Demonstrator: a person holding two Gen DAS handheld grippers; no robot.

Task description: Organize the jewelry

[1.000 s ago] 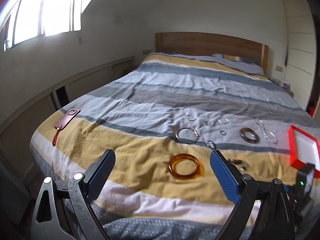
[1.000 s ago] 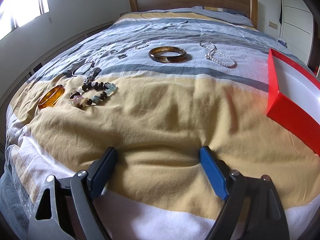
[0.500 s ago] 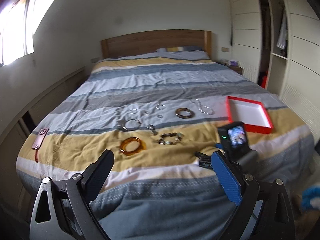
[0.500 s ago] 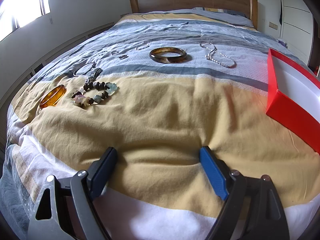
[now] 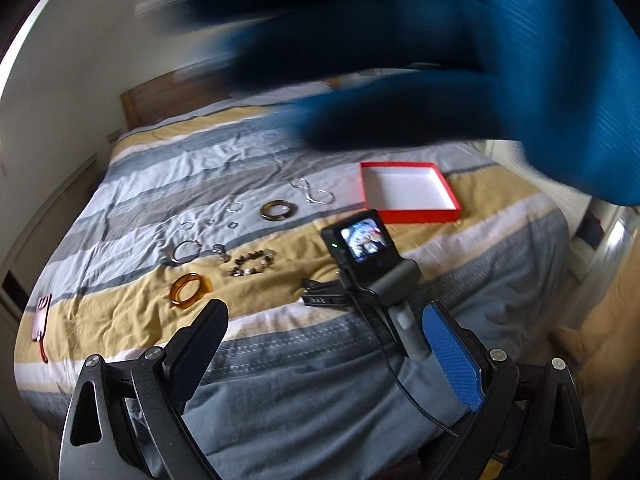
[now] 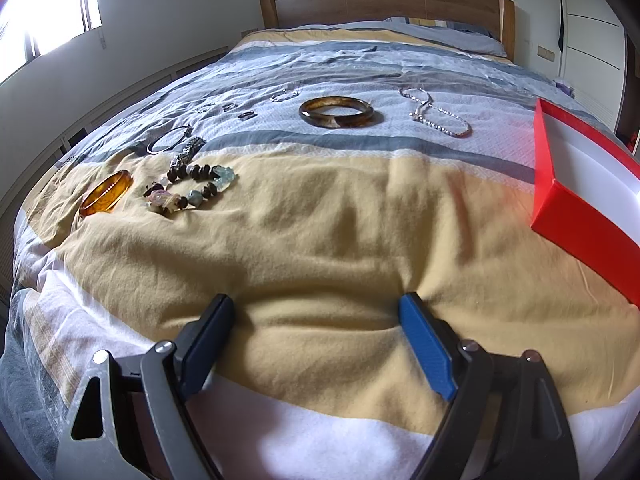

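- Your left gripper (image 5: 324,344) is spread wide, holding nothing; so is your right gripper (image 6: 316,328), resting on the wrinkled bedspread (image 6: 320,216).
- The glossy amber bangle (image 6: 106,193) lies beside the knobbly beaded bracelet (image 6: 190,190).
- The square red box (image 5: 410,192) is white inside.

Daylight is glaring through the window (image 6: 44,12) left of the bed (image 6: 320,208); a motion-blurred blue glove (image 5: 460,60) is smearing overhead, and edges are bending.

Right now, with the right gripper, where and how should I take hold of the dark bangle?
Probably the near rim of the dark bangle, from above. It lies flat on the bedspread, so one finger can drop inside the ring and one outside. The right gripper is open.
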